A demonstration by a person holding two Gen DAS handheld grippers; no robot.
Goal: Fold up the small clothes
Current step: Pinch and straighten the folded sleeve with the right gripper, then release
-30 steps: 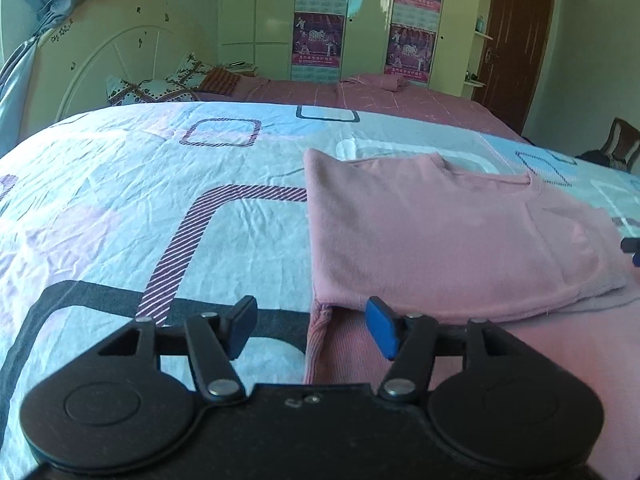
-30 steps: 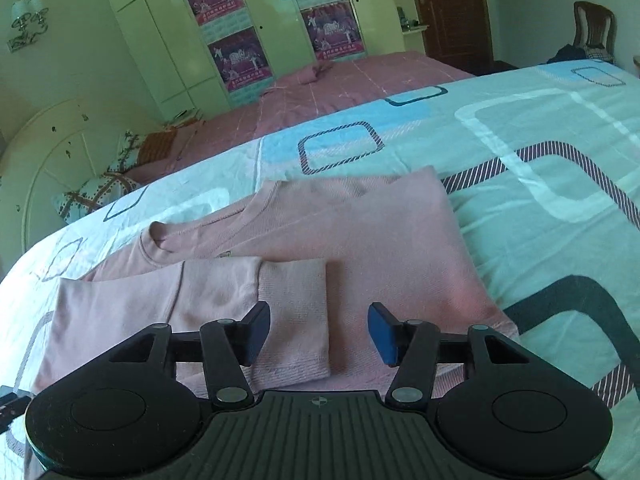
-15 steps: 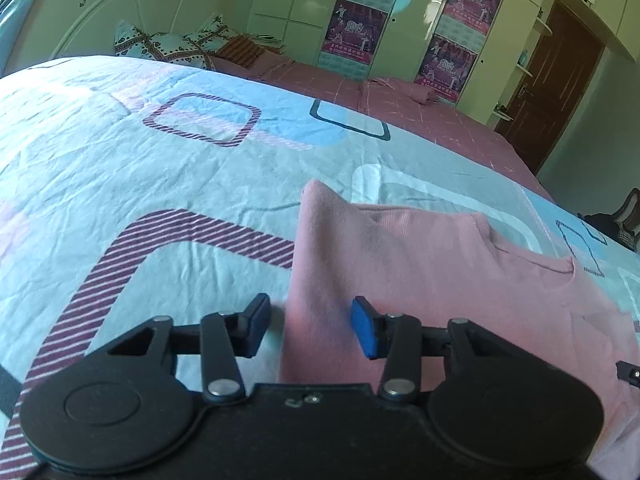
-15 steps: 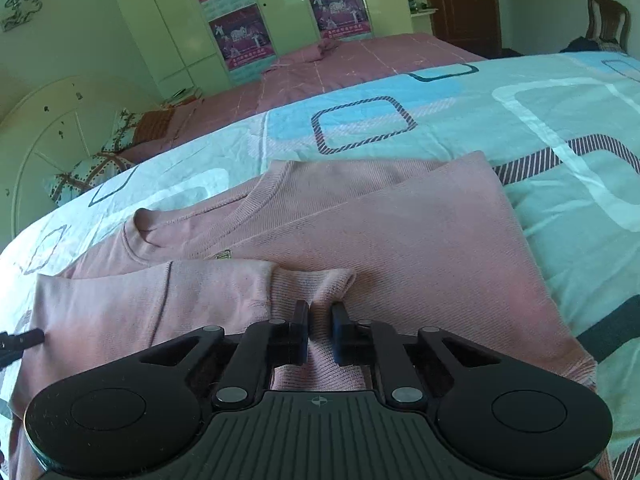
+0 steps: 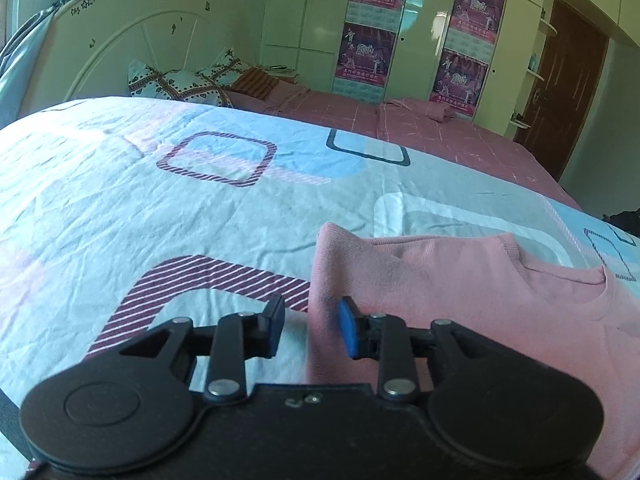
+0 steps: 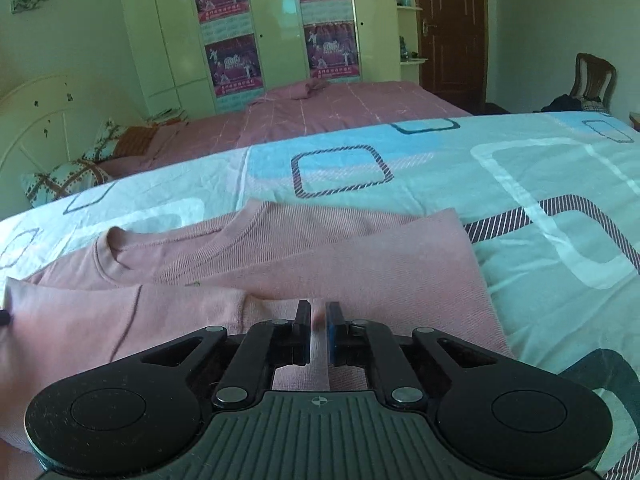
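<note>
A: Pink knit, soft and light — the pink sweater [image 5: 460,300] lies flat on the patterned bedsheet [image 5: 160,200], partly folded. Limp stuff, it will drape and bunch, nothing fragile. Best hold is an edge or a doubled layer, not the flat middle.

B: Left wrist view first?

A: Left gripper [image 5: 310,328] stands partly open, straddling the sweater's left side edge. One blue pad sits on the pink cloth, the other over the sheet just beside it. The edge fabric lies between the jaws, but I see a gap — pads don't look to be pressing on it.

B: Right wrist view?

A: The sweater [image 6: 360,264] spreads ahead of the claw, neckline up left, a sleeve [image 6: 120,312] folded across the body. Right gripper [image 6: 319,328] is nearly closed, only a narrow slit, with a small pinch of pink cloth between the pads near the sleeve cuff. Looks like a grip on the sweater, thin layer only.

B: Risk?

A: Thin pinch may slip when lifted, I'd judge.
</note>
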